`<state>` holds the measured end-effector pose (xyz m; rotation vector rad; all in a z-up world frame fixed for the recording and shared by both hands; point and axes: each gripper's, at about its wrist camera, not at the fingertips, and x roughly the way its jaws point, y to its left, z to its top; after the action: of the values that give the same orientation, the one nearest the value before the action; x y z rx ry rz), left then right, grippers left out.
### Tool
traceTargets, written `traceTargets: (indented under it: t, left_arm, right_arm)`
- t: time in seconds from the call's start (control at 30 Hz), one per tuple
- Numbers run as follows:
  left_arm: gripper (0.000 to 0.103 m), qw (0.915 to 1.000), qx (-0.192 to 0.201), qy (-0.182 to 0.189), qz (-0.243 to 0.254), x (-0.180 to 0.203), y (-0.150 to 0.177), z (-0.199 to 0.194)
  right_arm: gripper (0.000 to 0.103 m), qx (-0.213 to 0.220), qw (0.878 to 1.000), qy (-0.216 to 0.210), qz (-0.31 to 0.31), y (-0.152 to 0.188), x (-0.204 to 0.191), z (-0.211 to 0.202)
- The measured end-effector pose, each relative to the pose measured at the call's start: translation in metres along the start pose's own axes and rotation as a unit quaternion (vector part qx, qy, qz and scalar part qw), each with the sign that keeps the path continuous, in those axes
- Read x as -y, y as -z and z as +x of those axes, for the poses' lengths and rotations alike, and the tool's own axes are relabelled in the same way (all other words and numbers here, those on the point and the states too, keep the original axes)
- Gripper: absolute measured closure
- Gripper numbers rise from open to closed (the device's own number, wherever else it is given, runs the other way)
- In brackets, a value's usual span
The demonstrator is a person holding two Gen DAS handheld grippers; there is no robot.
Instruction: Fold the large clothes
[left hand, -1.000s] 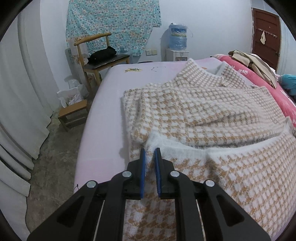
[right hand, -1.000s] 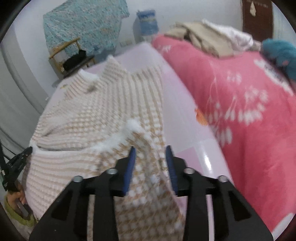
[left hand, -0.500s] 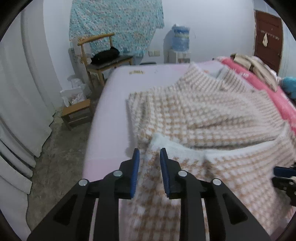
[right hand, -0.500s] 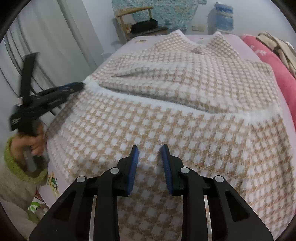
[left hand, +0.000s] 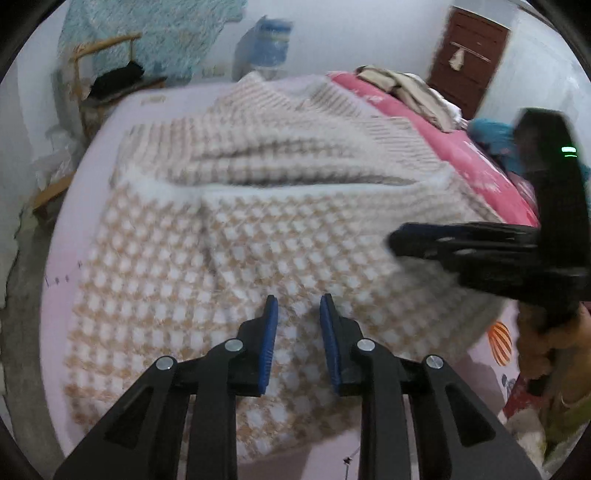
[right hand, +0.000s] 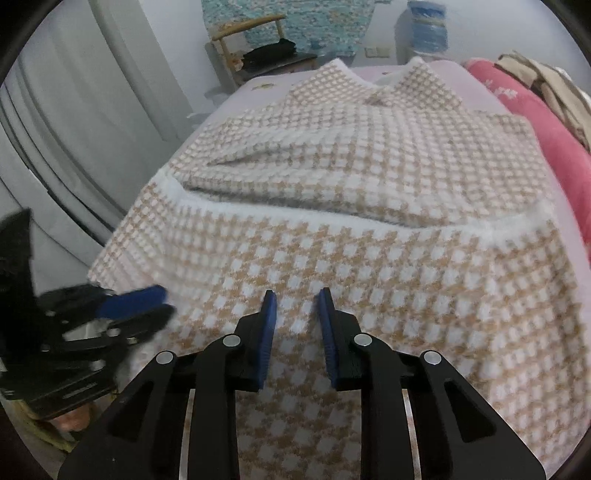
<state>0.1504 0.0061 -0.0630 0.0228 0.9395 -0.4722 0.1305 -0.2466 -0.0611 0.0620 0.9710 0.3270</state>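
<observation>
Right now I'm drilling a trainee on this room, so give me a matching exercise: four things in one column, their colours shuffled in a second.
Things:
1. coat
2. quilt
3. door
4. water bottle

Colours:
A. dark brown
B. blue
C. tan and white check
D. pink

Pairs: 1-C, 2-D, 3-A, 4-B

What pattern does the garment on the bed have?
Tan-and-white houndstooth check with white fuzzy trim on the garment; clearest in the right wrist view.
</observation>
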Motion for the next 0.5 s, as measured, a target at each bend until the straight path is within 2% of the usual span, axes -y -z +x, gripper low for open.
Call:
traceTargets:
  t: [0.1,0.17,0.27,0.3,0.4,0.5]
  left_arm:
    - [0.080,0.9995,-0.005,0.008,-0.030,-0.010,-0.001,0.004]
    - [0.080,0.9994,-0.005,0.009,-0.033,-0.012,0.000,0.004]
    - [0.080,0.9996,-0.003,0.006,-0.029,-0.009,0.002,0.005]
    - [0.080,0.9997,-0.002,0.004,-0.026,-0.008,0.003,0.005]
    - [0.080,0.9997,-0.002,0.004,-0.025,-0.007,0.003,0.006]
    - [0.080,0.9996,-0.001,0.004,-0.026,-0.006,0.004,0.007]
  right_arm:
    - [0.083,0.032,0.999,0.021,0.001,-0.003,0.007,-0.022]
    - [0.083,0.044,0.998,0.049,0.020,-0.007,0.026,-0.029]
    - [0.083,0.027,0.995,0.079,0.062,-0.005,0.061,-0.020]
    - [0.092,0.012,0.993,0.079,0.082,-0.002,0.076,-0.010]
    - [0.093,0.009,0.992,0.055,0.109,0.001,0.090,-0.008]
    - [0.086,0.029,0.991,0.097,0.086,-0.003,0.083,-0.027]
